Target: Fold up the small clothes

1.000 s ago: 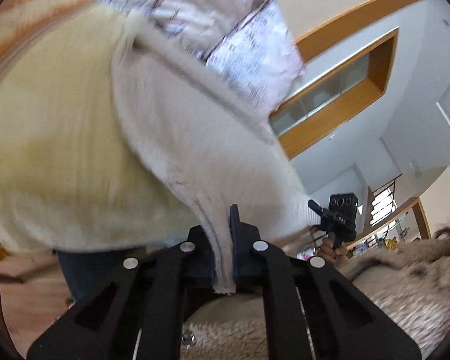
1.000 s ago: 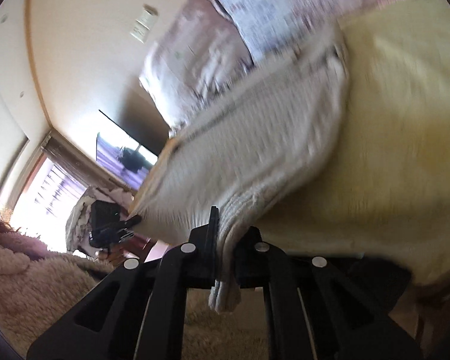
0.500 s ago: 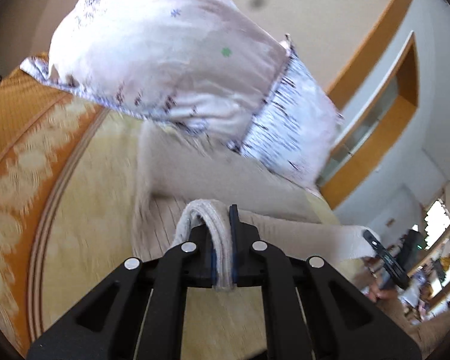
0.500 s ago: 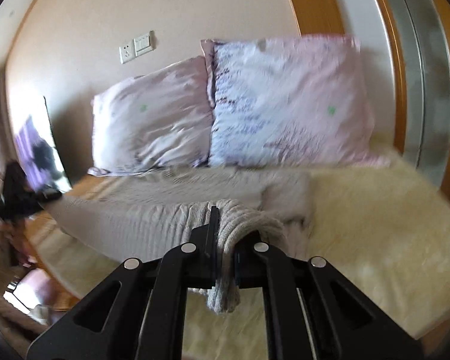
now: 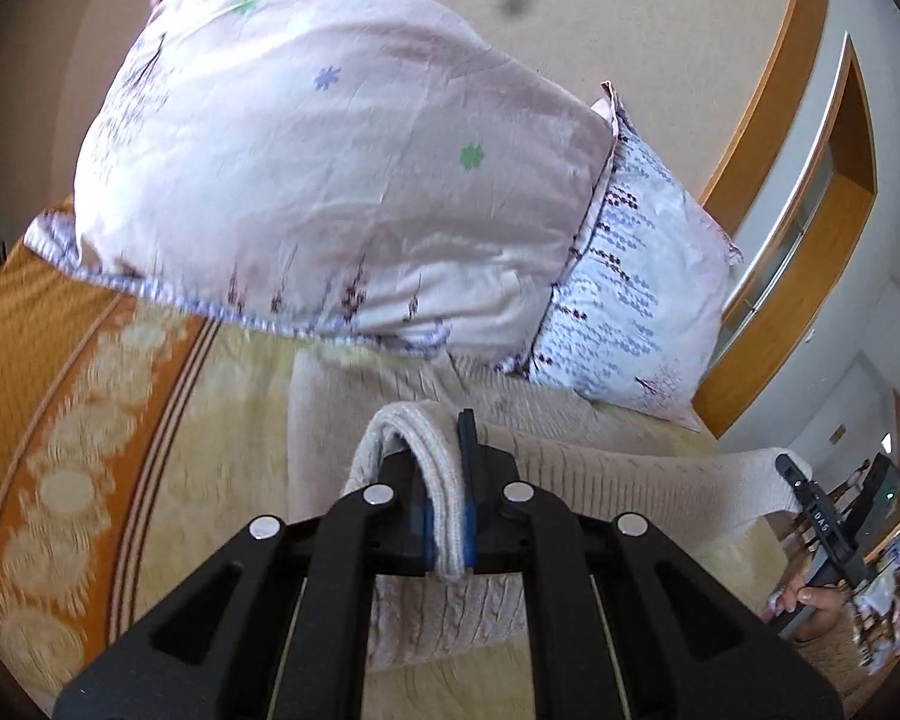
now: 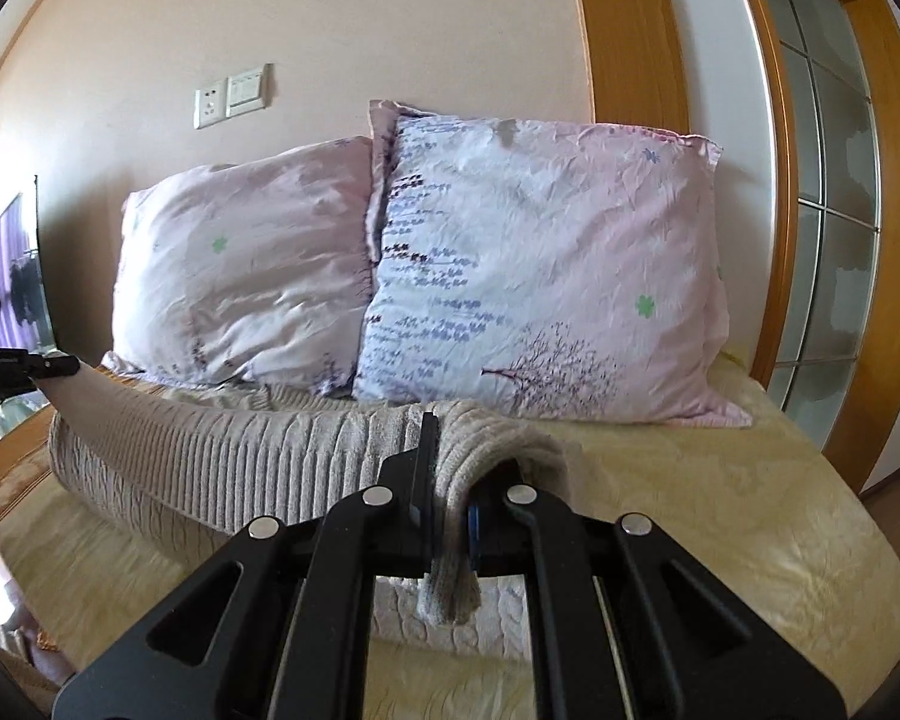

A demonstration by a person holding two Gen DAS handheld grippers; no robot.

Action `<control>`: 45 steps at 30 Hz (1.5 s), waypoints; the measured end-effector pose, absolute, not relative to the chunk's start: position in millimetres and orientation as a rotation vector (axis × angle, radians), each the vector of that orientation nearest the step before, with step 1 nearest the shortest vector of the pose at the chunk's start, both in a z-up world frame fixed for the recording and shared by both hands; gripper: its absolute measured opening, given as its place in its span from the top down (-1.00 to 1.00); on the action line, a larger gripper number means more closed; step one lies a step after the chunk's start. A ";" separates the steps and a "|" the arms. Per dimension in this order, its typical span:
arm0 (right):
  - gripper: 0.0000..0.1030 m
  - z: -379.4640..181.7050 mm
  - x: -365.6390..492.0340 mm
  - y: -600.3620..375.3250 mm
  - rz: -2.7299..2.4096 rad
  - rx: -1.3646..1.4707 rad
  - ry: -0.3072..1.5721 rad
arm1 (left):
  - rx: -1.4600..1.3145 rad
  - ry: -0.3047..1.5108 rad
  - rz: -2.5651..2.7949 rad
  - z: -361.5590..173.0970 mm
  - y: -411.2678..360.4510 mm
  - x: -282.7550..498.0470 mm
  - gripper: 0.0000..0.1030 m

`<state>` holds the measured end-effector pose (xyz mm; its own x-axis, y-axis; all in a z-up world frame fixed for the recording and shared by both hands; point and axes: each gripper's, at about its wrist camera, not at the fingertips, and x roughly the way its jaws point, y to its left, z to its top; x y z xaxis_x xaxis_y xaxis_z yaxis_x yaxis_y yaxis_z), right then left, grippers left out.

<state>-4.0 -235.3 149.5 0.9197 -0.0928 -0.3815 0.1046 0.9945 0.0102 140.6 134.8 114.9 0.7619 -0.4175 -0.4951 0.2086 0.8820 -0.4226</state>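
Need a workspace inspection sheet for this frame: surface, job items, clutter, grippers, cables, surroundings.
Surface: bed with a pale yellow blanket, orange patterned border at one side.
Job's things: one beige knit sweater, stretched between both grippers, rest lying on the blanket.
Clutter: two pink pillows propped against the wall, just behind the sweater.
Grippers: left gripper and right gripper each shut on a sweater edge.
Cables: nothing seen.
Surroundings: wall socket and switch, wood-framed glass door.
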 end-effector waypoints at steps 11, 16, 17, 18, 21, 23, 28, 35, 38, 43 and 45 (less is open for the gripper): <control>0.86 112.3 66.1 -262.9 -0.145 0.183 0.548 | -0.387 0.717 -0.296 79.4 125.3 217.9 0.88; 0.85 80.1 99.4 -281.9 -0.154 0.321 0.677 | -0.492 0.829 -0.268 39.4 132.1 245.7 0.87; 0.85 76.0 105.0 -286.4 -0.155 0.357 0.694 | -0.516 0.841 -0.267 35.0 133.6 249.2 0.84; 0.83 71.4 111.9 -292.8 -0.159 0.410 0.716 | -0.542 0.856 -0.263 30.5 135.4 253.4 0.84; 0.44 63.5 125.6 -308.7 -0.141 0.568 0.744 | -0.589 0.871 -0.262 27.5 136.4 260.5 0.65; 0.07 68.6 126.5 -316.5 -0.131 0.653 0.702 | -0.626 0.855 -0.259 32.5 138.5 261.6 0.16; -0.32 97.6 98.2 -313.2 -0.136 0.601 0.583 | -0.630 0.743 -0.251 63.5 151.9 242.0 -0.13; 0.05 98.4 43.7 -320.0 -0.180 0.499 0.620 | -0.503 0.784 -0.247 64.1 159.7 204.8 -0.09; 0.19 86.0 31.8 -321.6 -0.165 0.494 0.664 | -0.451 0.809 -0.245 56.6 158.0 189.3 -0.01; 0.24 70.4 27.2 -315.5 -0.155 0.457 0.717 | -0.381 0.828 -0.259 50.0 149.3 174.5 0.05; 0.24 65.3 28.6 -313.8 -0.151 0.448 0.734 | -0.374 0.842 -0.263 46.2 146.8 173.4 0.09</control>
